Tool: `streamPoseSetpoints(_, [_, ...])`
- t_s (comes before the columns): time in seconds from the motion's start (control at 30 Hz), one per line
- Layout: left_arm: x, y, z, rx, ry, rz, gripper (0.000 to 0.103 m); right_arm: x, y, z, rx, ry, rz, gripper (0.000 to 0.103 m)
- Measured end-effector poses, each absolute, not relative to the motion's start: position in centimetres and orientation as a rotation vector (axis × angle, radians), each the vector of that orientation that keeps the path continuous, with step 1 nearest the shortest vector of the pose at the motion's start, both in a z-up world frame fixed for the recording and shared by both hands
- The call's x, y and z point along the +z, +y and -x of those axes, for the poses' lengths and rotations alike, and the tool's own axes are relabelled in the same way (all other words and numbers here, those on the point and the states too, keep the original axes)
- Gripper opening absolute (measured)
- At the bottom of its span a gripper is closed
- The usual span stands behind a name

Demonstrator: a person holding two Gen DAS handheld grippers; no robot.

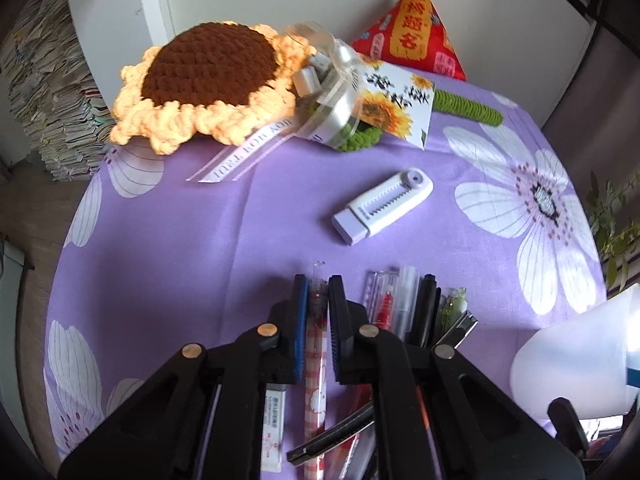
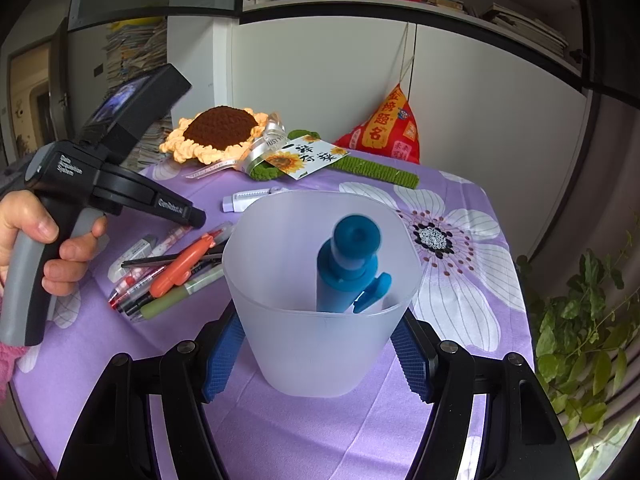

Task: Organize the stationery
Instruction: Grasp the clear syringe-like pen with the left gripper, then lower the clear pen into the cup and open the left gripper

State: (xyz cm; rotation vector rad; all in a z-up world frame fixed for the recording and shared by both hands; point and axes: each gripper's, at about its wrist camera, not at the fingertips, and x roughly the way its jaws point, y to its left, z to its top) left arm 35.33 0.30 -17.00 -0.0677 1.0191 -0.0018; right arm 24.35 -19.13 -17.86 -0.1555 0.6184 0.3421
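My left gripper (image 1: 318, 284) is shut on a red-and-white checked pen (image 1: 316, 364), low over a pile of pens (image 1: 400, 304) on the purple flowered cloth (image 1: 200, 240). The pile also shows in the right wrist view (image 2: 172, 272), with an orange cutter (image 2: 186, 262) on top and the left gripper (image 2: 192, 216) above it. My right gripper (image 2: 320, 344) is shut on a frosted plastic cup (image 2: 320, 332), upright on the cloth, with a blue tool (image 2: 348, 268) inside. A white correction-tape dispenser (image 1: 382, 206) lies beyond the pens.
A crochet sunflower (image 1: 208, 80) with ribbon and card (image 1: 394, 104) lies at the table's far side, by a red pouch (image 1: 416, 36) against the white cabinet. A green plant (image 2: 584, 320) stands off the right table edge. An eraser (image 2: 134, 250) lies left of the pens.
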Motion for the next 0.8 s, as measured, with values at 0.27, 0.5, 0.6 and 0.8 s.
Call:
streamPoseSetpoints(0.27, [-12.5,1.5,-32.2,-0.037,0.896,0.125,0.007,-17.9,-19.1,-24.3,0.342,0.622,0.158,0.070])
streamPoseSetpoints(0.5, [-9.7,1.5,-29.8,-0.065,0.822,0.137,0.007,-17.9,-19.1,-24.3,0.342,0.622,0.157,0.070])
streamPoseSetpoints(0.6, [-8.5,1.4,-28.8,-0.087,0.792,0.143,0.007,-17.9,-19.1,-24.3,0.342,0.622,0.157,0.070])
streamPoseSetpoints(0.8, [-6.4,0.5,-27.2,-0.124,0.731,0.124,0.007,-17.9,-19.1,-24.3,0.342,0.622,0.157,0.070])
